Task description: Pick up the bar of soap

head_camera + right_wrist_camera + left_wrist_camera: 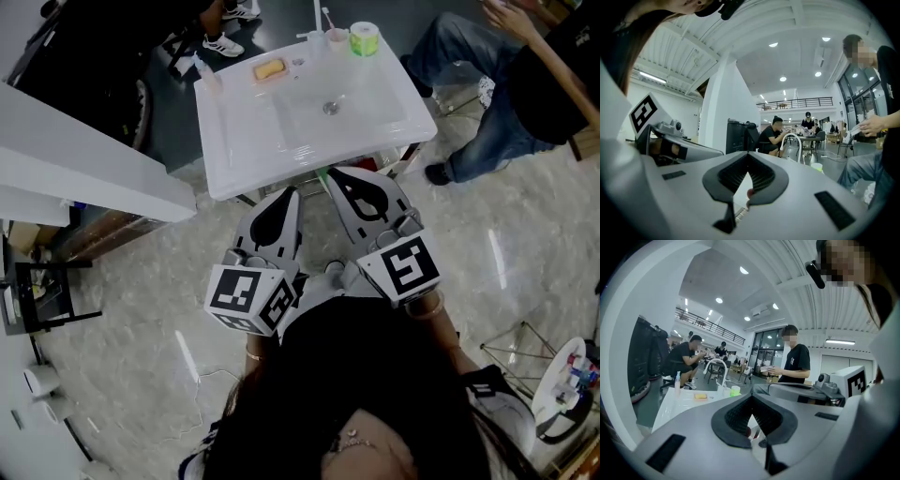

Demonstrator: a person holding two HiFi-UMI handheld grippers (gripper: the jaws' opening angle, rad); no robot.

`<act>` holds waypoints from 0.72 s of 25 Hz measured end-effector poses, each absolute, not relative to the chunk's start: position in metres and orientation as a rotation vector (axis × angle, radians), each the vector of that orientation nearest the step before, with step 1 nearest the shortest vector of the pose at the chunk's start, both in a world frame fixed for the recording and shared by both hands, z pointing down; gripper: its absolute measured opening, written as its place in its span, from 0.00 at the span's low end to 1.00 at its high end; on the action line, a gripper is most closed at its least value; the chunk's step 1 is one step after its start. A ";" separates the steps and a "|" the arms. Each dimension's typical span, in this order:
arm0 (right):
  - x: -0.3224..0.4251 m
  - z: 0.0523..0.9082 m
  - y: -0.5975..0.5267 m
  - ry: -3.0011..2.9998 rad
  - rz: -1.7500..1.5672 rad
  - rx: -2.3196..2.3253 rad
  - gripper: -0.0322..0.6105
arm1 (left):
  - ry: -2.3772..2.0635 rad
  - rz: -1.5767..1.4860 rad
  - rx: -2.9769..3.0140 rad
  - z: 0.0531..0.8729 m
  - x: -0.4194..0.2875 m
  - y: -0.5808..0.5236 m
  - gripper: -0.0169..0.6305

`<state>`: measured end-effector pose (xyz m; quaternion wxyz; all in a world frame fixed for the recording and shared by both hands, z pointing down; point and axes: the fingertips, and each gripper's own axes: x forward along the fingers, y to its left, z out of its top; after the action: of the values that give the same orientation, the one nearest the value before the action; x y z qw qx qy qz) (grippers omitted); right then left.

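Note:
The yellow bar of soap (270,68) lies in a pink dish at the far left of the white sink basin (244,150). In the left gripper view the soap (700,396) shows small and far off on the basin. Both grippers hover side by side short of the basin's near edge, pointing at it. My left gripper (289,193) has its jaws together with nothing between them, its tips (751,397) meeting. My right gripper (334,174) is likewise shut and empty, tips (748,155) closed. Neither touches the soap.
On the basin's back rim stand a small bottle (208,75), a cup with toothbrushes (336,36) and a green roll (364,38), beside a white faucet (717,369). A drain (330,108) sits mid-basin. A seated person (487,75) is at the right; a white counter (75,159) is at the left.

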<state>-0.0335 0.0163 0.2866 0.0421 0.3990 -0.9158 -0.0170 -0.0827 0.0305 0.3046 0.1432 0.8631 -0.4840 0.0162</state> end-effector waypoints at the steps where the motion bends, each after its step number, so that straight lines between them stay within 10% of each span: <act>1: -0.034 0.288 0.014 -2.799 -0.046 1.223 0.06 | -1.391 0.049 2.488 0.307 -0.084 0.028 0.02; 18: -0.037 0.310 -0.103 -2.737 -0.095 1.189 0.06 | -1.431 0.062 2.438 0.322 -0.103 -0.083 0.02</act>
<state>-0.0369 -0.1028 0.3103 0.0778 0.3969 -0.9140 -0.0318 -0.1030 -0.0834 0.3219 0.1562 0.8516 -0.4999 0.0216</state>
